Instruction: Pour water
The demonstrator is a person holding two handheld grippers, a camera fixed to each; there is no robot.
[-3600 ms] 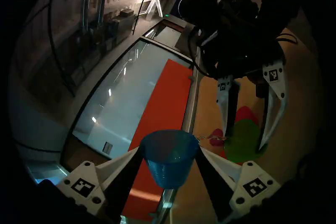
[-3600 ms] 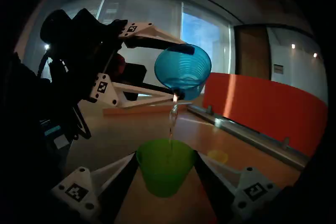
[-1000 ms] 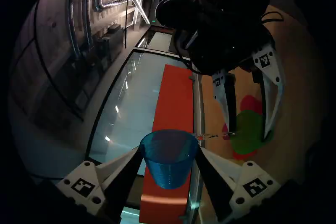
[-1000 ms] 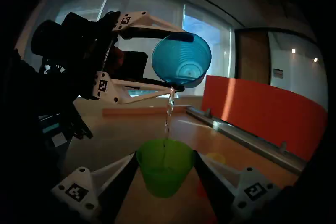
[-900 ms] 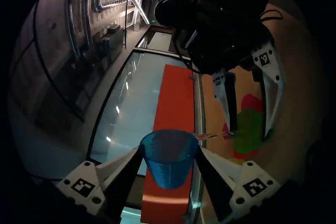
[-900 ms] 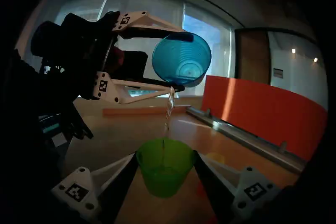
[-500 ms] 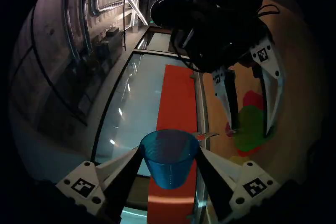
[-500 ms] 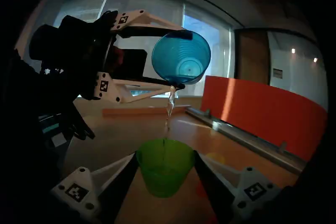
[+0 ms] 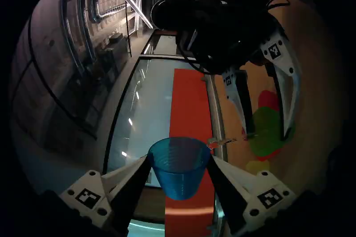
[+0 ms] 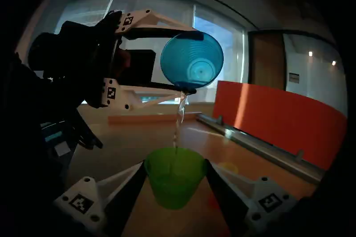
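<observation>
Wooden table (image 10: 129,141) underneath. Left gripper (image 9: 178,166) clamps the blue cup (image 10: 192,60), tipped on its side. Right gripper (image 10: 174,172) clamps the upright green cup (image 10: 173,183) directly below. Thin water stream (image 10: 179,114) runs from the blue rim into the green cup; fill level unclear.

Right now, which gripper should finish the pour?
Left. The left gripper holds the blue cup tipped above the green cup, water running from its rim; tilting further should empty it. The right gripper holds that cup.
</observation>
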